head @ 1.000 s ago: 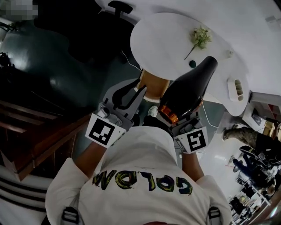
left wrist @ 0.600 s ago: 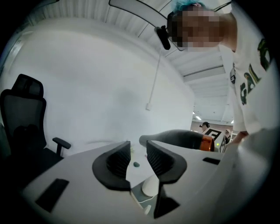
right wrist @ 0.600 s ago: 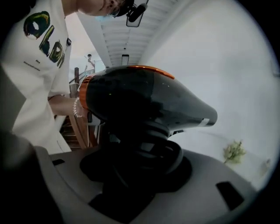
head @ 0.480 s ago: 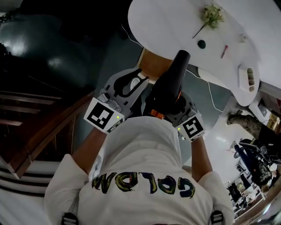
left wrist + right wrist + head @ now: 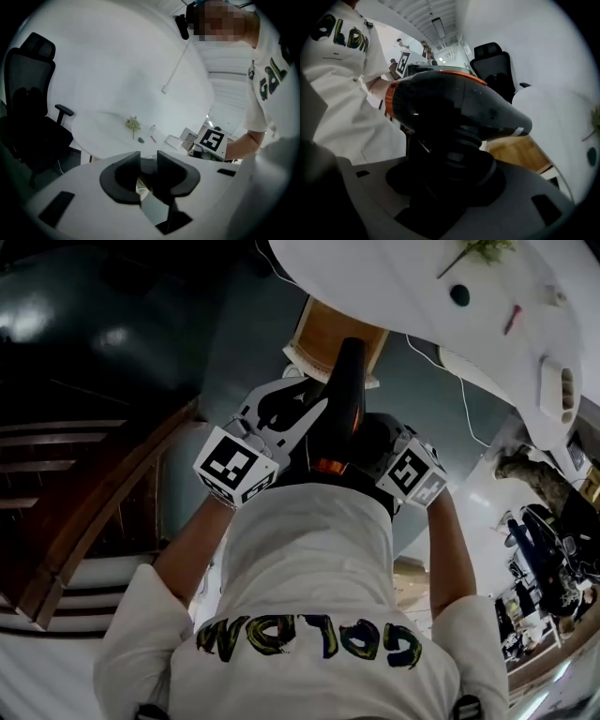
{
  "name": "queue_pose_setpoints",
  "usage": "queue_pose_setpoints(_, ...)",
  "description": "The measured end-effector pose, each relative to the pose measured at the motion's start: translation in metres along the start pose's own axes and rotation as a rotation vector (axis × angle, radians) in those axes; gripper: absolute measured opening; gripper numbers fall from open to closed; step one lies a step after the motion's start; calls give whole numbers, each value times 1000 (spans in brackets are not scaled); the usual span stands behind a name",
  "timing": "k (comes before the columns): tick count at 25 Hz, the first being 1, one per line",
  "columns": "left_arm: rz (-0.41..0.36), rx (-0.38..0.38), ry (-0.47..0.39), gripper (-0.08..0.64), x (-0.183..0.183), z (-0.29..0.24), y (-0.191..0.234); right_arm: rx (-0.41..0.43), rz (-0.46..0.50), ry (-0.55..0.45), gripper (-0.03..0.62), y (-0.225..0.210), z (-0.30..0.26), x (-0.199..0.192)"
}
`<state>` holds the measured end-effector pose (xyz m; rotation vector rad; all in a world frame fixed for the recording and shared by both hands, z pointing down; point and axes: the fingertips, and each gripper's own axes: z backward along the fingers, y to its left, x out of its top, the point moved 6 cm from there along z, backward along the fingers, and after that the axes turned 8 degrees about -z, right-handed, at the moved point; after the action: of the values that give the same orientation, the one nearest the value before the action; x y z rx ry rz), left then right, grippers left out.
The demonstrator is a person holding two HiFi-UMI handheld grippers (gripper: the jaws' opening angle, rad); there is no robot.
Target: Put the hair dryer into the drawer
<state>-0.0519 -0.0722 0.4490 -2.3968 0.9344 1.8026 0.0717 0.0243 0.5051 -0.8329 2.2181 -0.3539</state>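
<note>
On my right gripper (image 5: 450,174) the fingers stand wide and clamp the dryer (image 5: 454,110) by its handle. The black body lies across above them, with its orange rear ring turned towards my shirt (image 5: 342,70) and its nozzle pointing away. My left gripper (image 5: 148,171) has its fingers only narrowly apart, with nothing between the pads. In the head view it sits just beside the dryer's left flank, and I cannot tell whether it touches. From that view the dryer hangs in the air between the two marker cubes, close in front of my chest. Its nozzle is aimed at the wooden drawer (image 5: 330,332), and the tip overlaps the drawer's near edge. The drawer shows its bare inside and sits below the rim of the white counter (image 5: 394,282). The dryer is not inside the drawer yet. On the counter, well apart from the drawer, lie a green sprig (image 5: 133,124), a dark pebble (image 5: 459,294) and a small red stick (image 5: 513,320). A cable (image 5: 455,381) trails down from the counter's edge. A black chair (image 5: 28,117) stands beside the counter on the far side.
</note>
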Motion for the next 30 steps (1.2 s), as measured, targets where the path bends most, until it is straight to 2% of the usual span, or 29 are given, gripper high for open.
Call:
queue_pose_setpoints(6,41,-4,34,115,-40,6,25,26,-29,135,252,-21,-43,-6)
queue_pose_setpoints(13,28,1,59,115,-53,-8,46,-23,-36,212,252,-56,-58,-4)
queue_pose_setpoints(16,22,-2,72,117,-56,-17,56,-24,4,248,253,-67,-65,-1)
queue_pose_setpoints(18,16,-4,80,117,-57,-22,60,-5,23,267,252,-68,-69,1)
queue_pose_setpoints(23,11,-18,121,117,-63,-32,68,63,-36,278,252,-75,-81,-2)
queue_pose_setpoints(30,-27,-43,164,118,-74,-53,77,24,-53,321,252,-111,-97,-5)
